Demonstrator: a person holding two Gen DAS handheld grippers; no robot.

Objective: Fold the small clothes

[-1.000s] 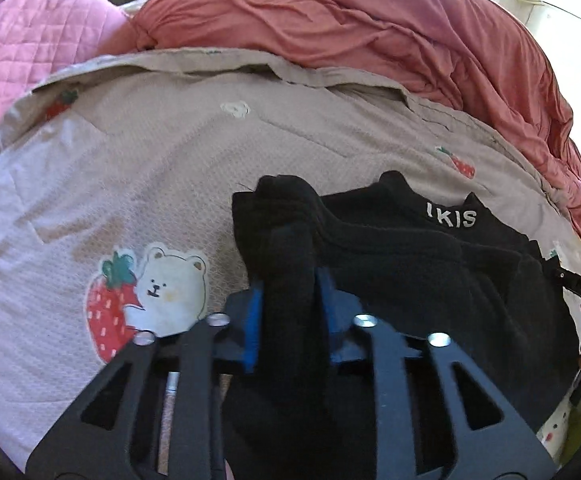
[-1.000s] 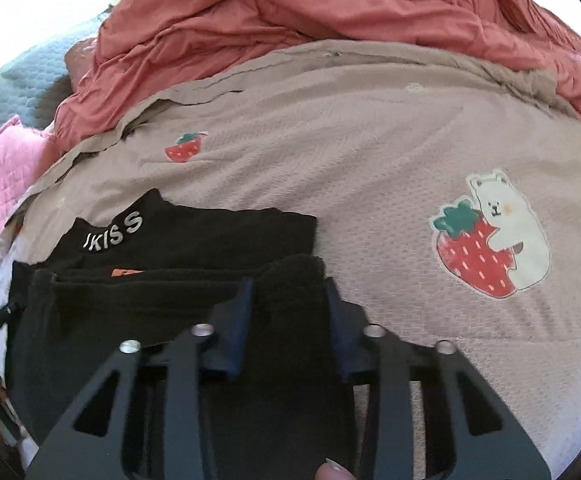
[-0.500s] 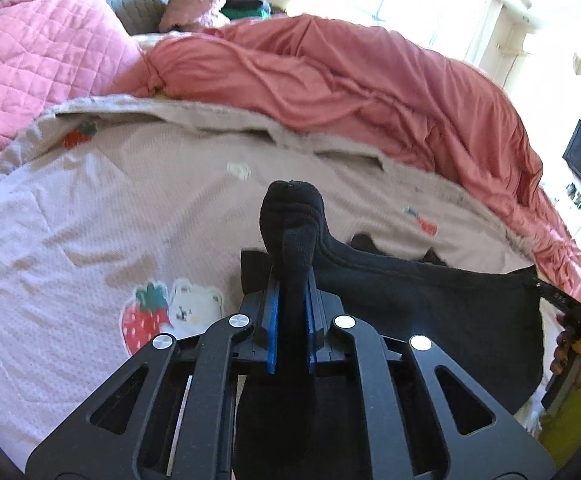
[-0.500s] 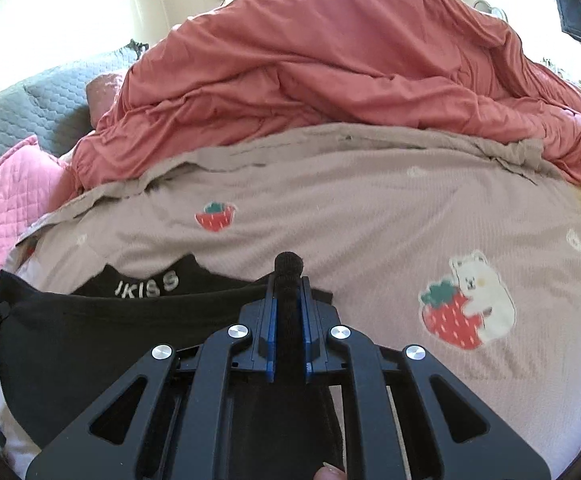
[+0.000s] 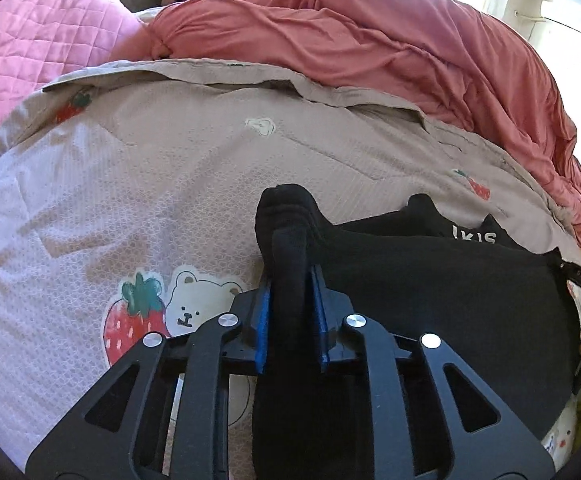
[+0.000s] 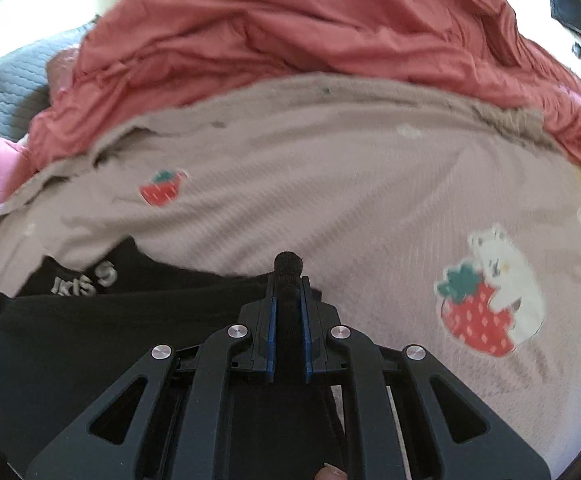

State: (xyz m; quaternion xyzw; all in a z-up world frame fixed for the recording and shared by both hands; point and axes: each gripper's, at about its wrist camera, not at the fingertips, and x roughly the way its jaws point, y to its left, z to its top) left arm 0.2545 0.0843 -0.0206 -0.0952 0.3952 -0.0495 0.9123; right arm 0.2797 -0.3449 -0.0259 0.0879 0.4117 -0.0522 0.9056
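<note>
Left hand-held gripper (image 5: 290, 312) clamped on a bunched corner of the black garment (image 5: 450, 300); right hand-held gripper (image 6: 288, 320) pinches the opposite corner. Garment stretched btwn both, lying low over the beige strawberry-bear blanket (image 5: 150, 184) on the bed, w/ white lettering visible.

This is a bedroom in someone's home. Ahead of the tongs spreads a beige sheet (image 5: 194, 184) printed with strawberries and bears, a rumpled red duvet (image 5: 390, 48) beyond, a pink quilted pillow (image 5: 38, 40) far left.
</note>
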